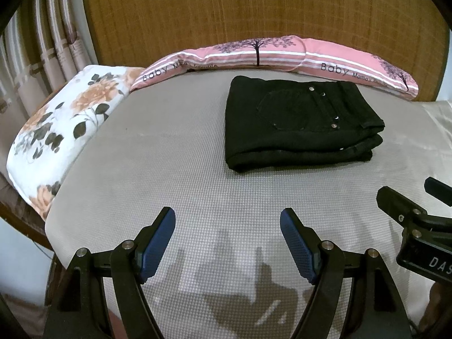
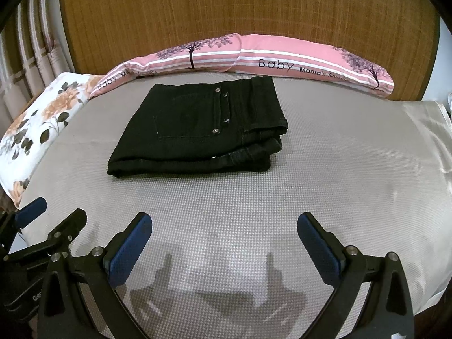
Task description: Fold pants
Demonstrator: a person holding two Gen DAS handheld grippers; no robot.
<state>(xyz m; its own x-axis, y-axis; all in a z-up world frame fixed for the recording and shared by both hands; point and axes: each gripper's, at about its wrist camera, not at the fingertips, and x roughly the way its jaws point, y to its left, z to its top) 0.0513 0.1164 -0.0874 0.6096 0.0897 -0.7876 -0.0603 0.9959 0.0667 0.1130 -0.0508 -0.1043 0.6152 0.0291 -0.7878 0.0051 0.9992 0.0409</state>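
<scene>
Black pants point(image 1: 299, 124) lie folded in a compact stack on the grey bed cover point(image 1: 175, 169), a back pocket and metal rivets facing up. They also show in the right wrist view point(image 2: 200, 130), left of centre. My left gripper point(image 1: 227, 226) is open and empty, held above the cover, well in front of the pants. My right gripper point(image 2: 224, 228) is open and empty, also in front of the pants. The right gripper shows at the right edge of the left wrist view point(image 1: 418, 214); the left gripper shows at the left edge of the right wrist view point(image 2: 42, 220).
A long pink "Baby" bolster point(image 1: 282, 53) lies against the woven headboard point(image 1: 254, 5) behind the pants. A floral pillow point(image 1: 65, 124) lies at the left. Curtains point(image 1: 42, 50) hang at far left. The cover's right edge point(image 2: 435, 130) drops off.
</scene>
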